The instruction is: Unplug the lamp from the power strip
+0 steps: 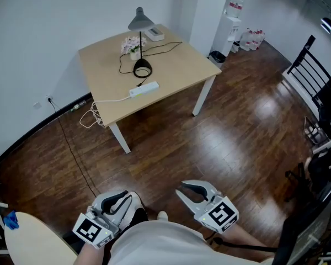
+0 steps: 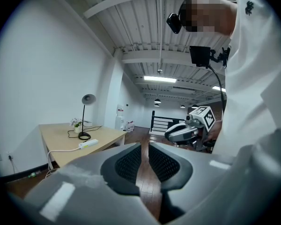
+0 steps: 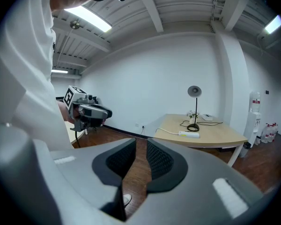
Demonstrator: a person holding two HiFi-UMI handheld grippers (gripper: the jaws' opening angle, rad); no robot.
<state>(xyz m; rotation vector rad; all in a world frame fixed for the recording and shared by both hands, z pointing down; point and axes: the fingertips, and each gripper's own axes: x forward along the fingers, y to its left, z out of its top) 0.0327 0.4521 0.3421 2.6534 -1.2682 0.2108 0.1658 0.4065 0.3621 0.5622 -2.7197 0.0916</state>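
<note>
A grey desk lamp [image 1: 140, 43] stands on a light wooden table [image 1: 176, 65] far ahead of me. Its black cord loops over the tabletop toward a white power strip [image 1: 144, 89] near the table's front edge. Both grippers are held low by the person's body, far from the table. The left gripper [image 1: 117, 202] and the right gripper [image 1: 183, 192] are shut with nothing between their pads. In the left gripper view the lamp [image 2: 85, 118] and the strip [image 2: 88, 144] show small at left, beyond the shut left gripper [image 2: 144, 146]. In the right gripper view the strip [image 3: 188, 134] lies beyond the right gripper [image 3: 141, 142].
A small pot of flowers [image 1: 132, 46] and a white box [image 1: 154, 34] sit beside the lamp. The strip's white cable [image 1: 91, 115] hangs off the table toward the wall. A water dispenser [image 1: 231, 18] stands at the back, black racks [image 1: 314, 76] at right, a pale round table [image 1: 33, 239] at lower left.
</note>
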